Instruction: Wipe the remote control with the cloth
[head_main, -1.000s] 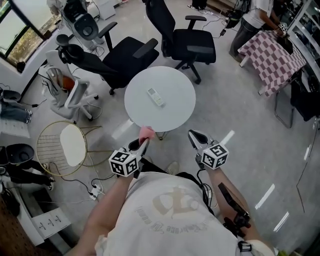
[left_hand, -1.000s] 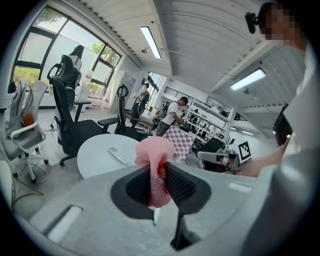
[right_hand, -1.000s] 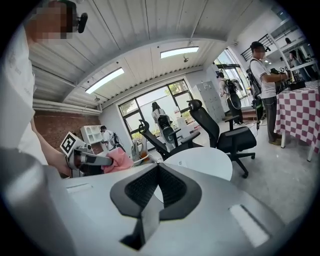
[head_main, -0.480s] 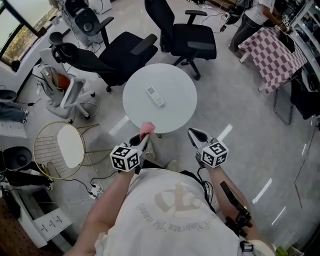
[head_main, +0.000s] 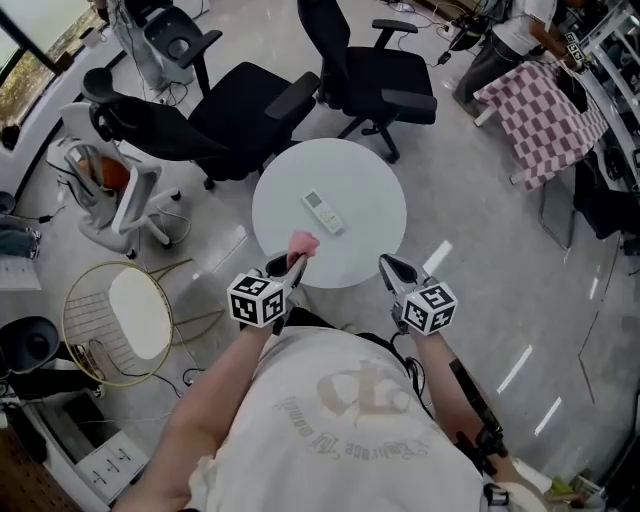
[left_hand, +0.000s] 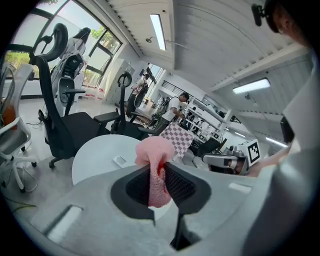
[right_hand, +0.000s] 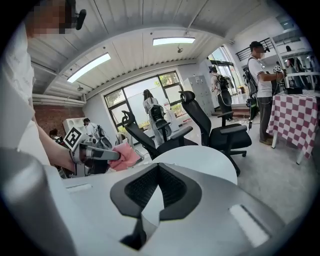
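Observation:
A white remote control (head_main: 322, 211) (left_hand: 120, 161) lies near the middle of the round white table (head_main: 370, 190) (left_hand: 95, 155) (right_hand: 210, 157). My left gripper (head_main: 294, 263) (left_hand: 157, 172) hangs at the table's near edge, shut on a pink cloth (head_main: 302, 243) (left_hand: 156, 155) (right_hand: 125, 156) that bunches up above its jaws. My right gripper (head_main: 386, 266) (right_hand: 157, 172) is shut with nothing in it, at the near right edge of the table. The remote lies ahead of both grippers, untouched.
Black office chairs (head_main: 375, 75) (head_main: 215, 125) stand behind the table, a white chair (head_main: 120, 195) and a gold wire side table (head_main: 125, 315) to the left. A checkered table (head_main: 545, 100) with a person (head_main: 510, 40) beside it stands far right.
Both grippers have moved forward to the table's near edge; the pink cloth now hangs over the tabletop. The table and remote look closer.

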